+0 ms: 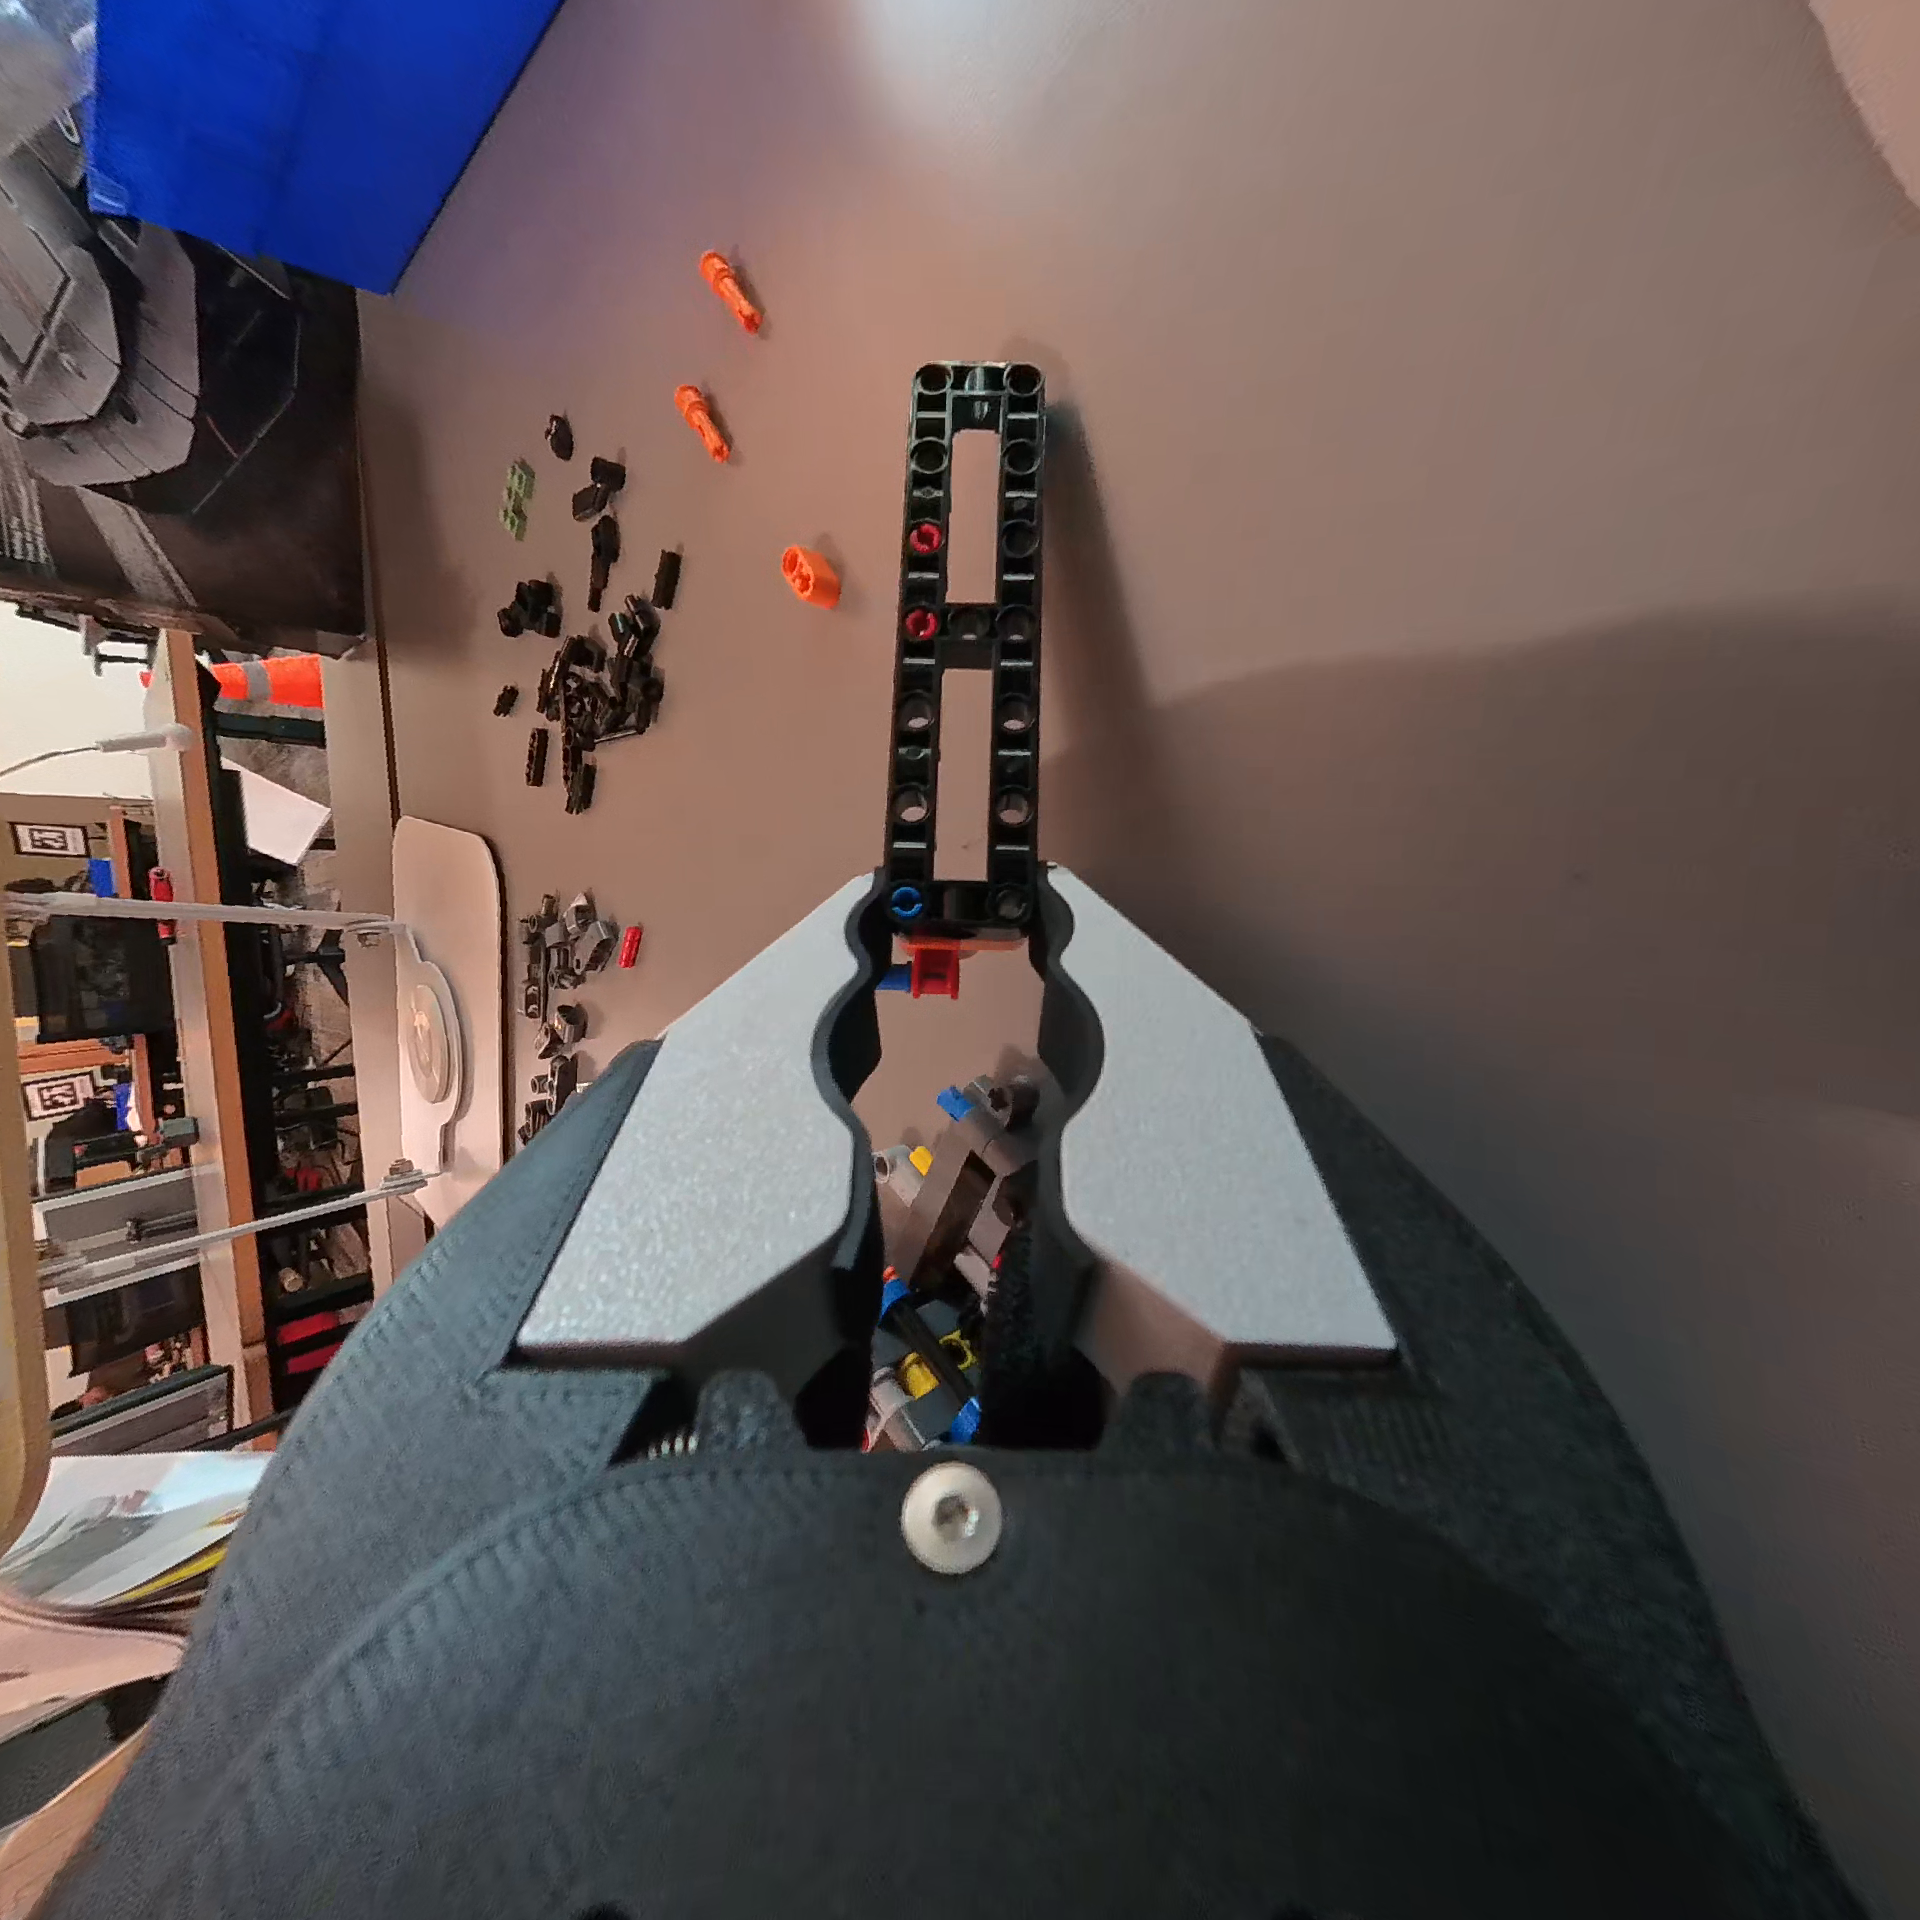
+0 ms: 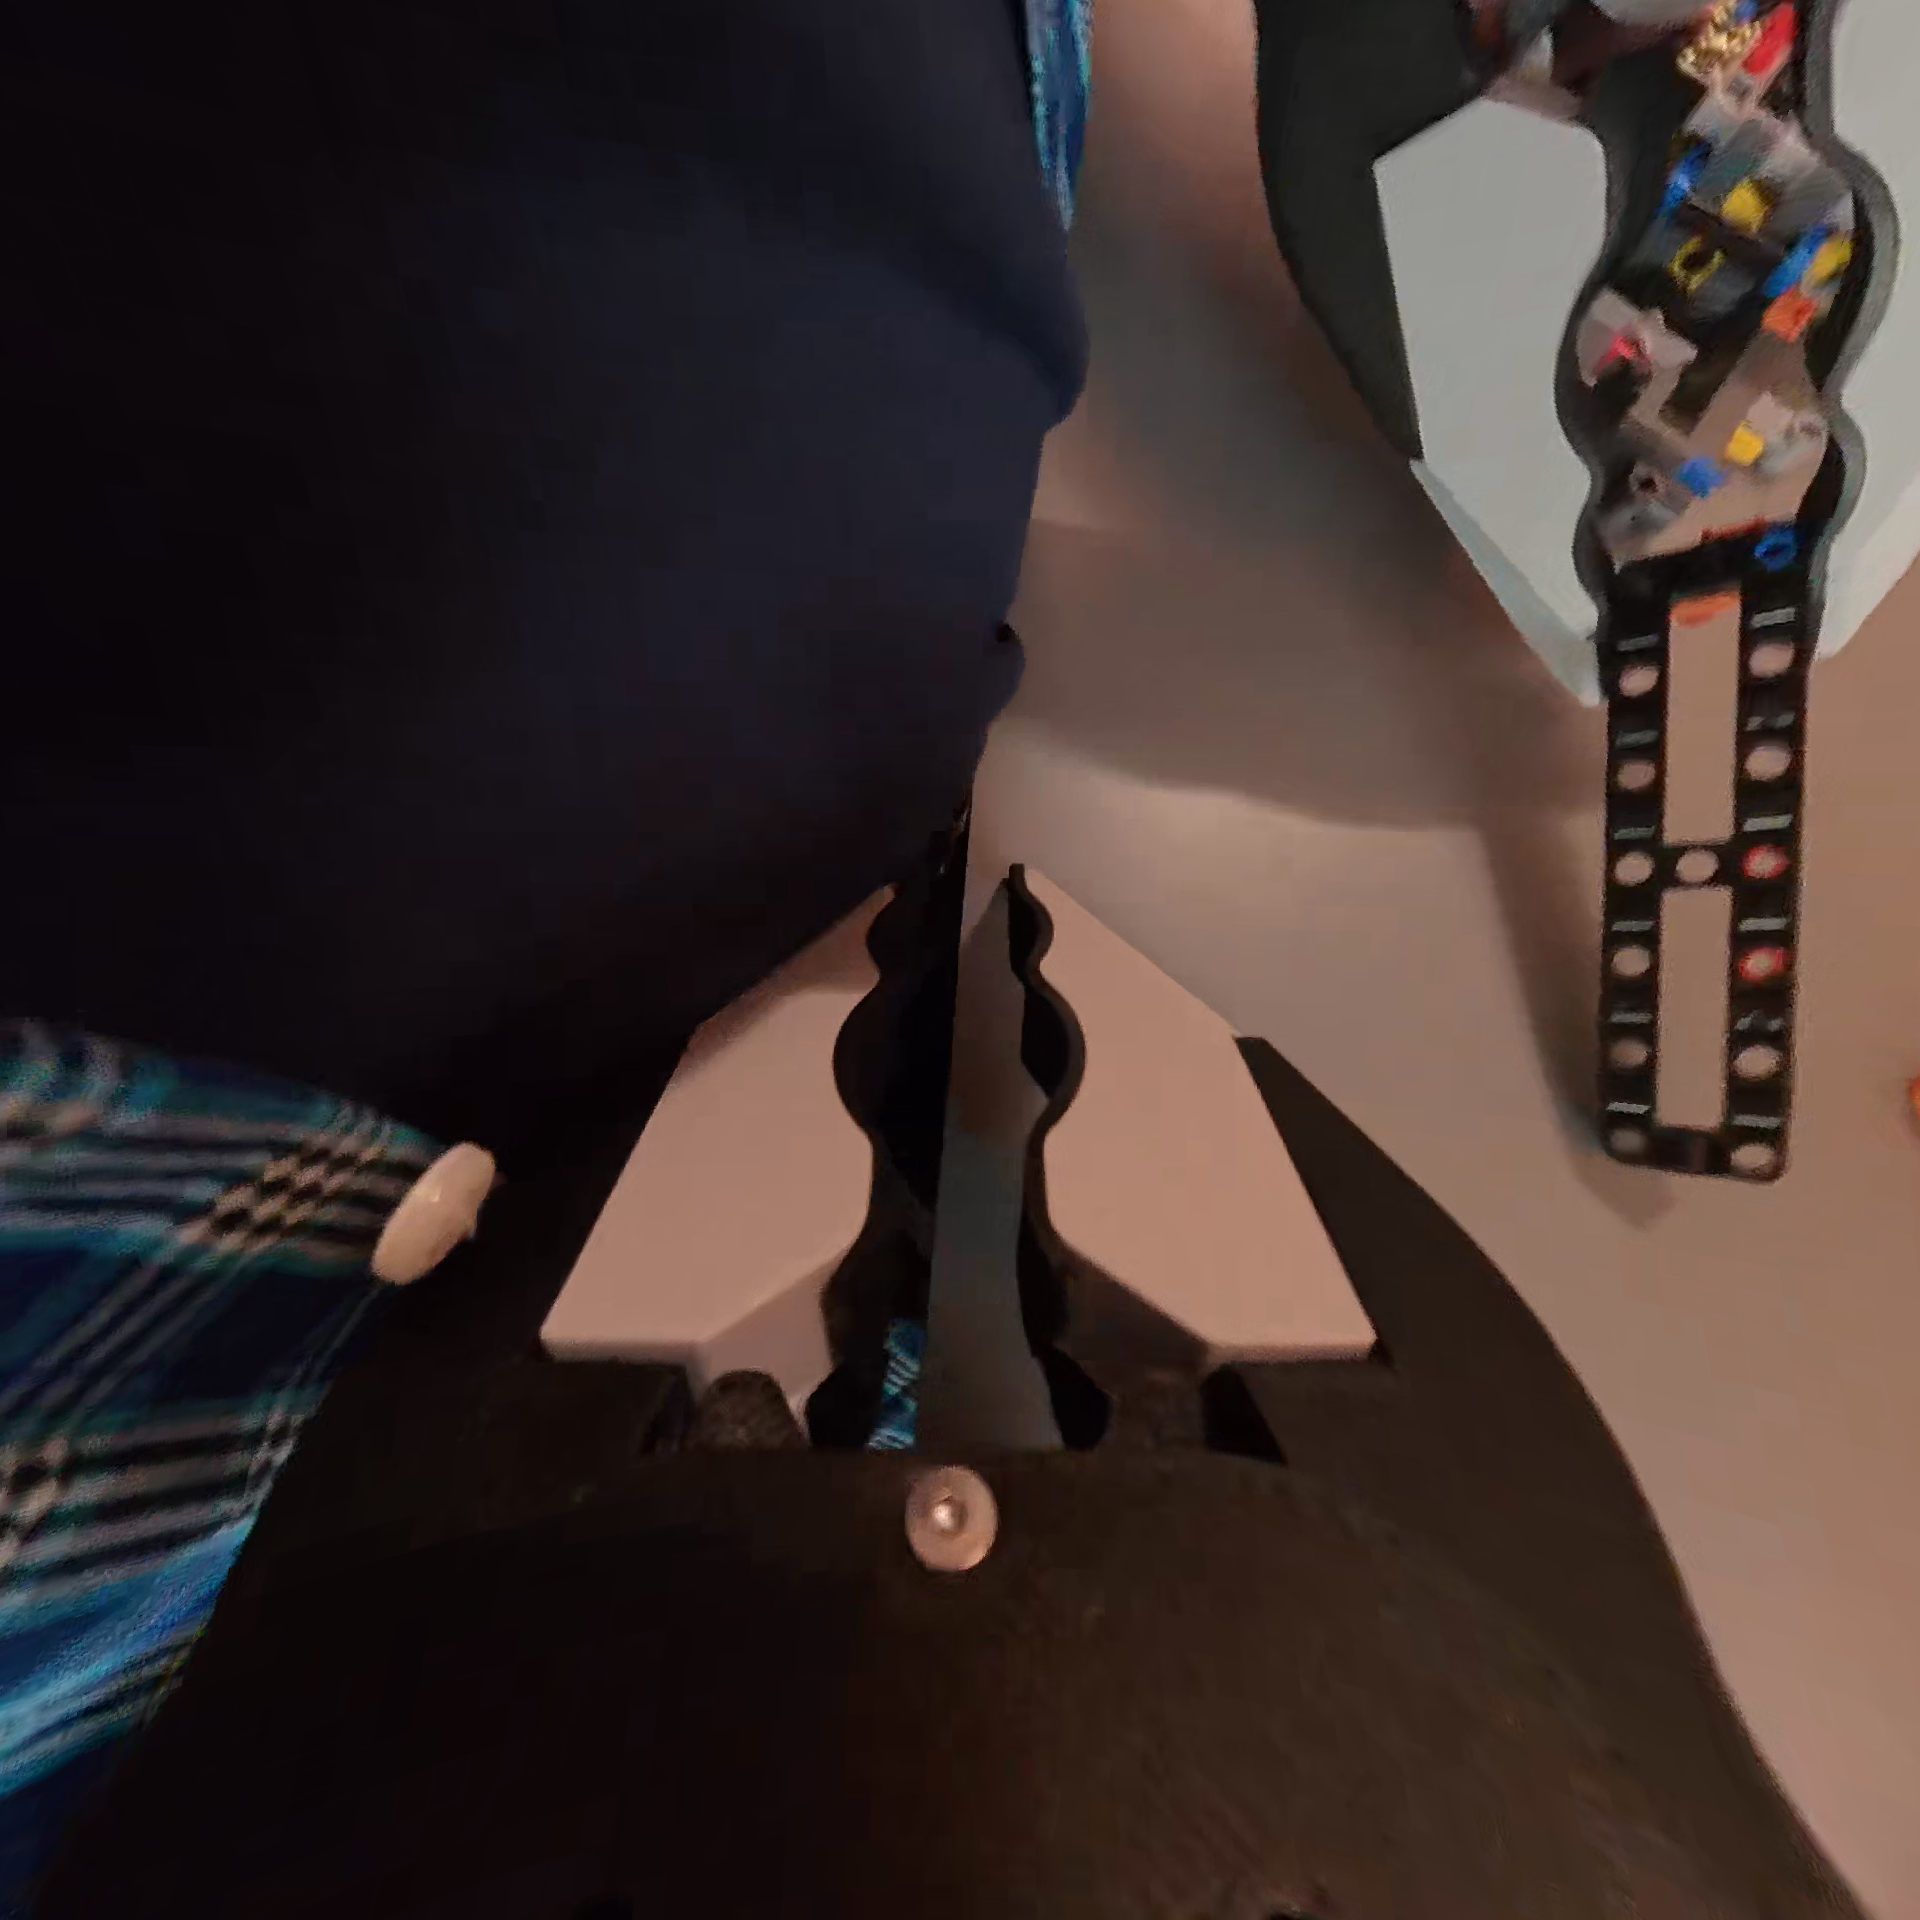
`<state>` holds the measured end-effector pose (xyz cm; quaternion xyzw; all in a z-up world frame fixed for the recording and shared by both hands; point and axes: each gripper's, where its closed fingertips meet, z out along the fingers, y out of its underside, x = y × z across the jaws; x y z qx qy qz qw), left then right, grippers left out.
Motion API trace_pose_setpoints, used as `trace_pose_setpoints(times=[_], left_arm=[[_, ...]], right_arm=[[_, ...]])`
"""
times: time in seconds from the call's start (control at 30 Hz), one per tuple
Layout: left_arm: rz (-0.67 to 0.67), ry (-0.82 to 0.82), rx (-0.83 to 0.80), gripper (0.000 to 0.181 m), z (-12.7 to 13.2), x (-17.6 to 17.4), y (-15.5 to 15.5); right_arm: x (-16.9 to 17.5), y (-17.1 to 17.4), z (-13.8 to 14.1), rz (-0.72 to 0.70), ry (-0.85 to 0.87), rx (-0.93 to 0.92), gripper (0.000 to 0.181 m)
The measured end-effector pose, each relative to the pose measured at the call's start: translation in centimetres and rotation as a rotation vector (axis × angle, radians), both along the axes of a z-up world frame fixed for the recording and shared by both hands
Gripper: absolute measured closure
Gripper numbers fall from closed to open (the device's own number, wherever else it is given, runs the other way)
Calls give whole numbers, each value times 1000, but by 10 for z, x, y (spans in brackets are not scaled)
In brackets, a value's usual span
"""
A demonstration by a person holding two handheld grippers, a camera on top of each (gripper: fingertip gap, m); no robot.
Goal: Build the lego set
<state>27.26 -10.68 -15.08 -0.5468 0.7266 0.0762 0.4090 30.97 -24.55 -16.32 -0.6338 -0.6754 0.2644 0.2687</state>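
L gripper (image 1: 961, 935) clamped on near end of lego assembly (image 1: 966, 634): long black frame juts fwd past tips over table (image 1: 1455, 416), multicolour built block sits back between the fingers. R gripper (image 2: 987, 894) jaws narrow, nearly closed, nothing held, pointing at person's dark clothing. Loose black pieces (image 1: 592, 644) and orange pins (image 1: 727, 291) lie left of L tool. Judged light, rigid, snap joints may pop; grip frame's side rails
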Motion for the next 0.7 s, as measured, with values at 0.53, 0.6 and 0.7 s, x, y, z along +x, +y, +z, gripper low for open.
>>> trace_pose_setpoints(times=[0.53, 0.6, 0.7], left_arm=[[10, 4, -25, 155, -1, -2, -1], [16, 2, -31, 155, -2, -2, -1], [32, -7, -46, 156, -1, -3, 0]], right_arm=[[-24, 6, 8, 47, 89, -34, 180], [-25, 12, 18, 6, 150, -84, 180], [-21, 35, 26, -110, 206, -154, 180]])
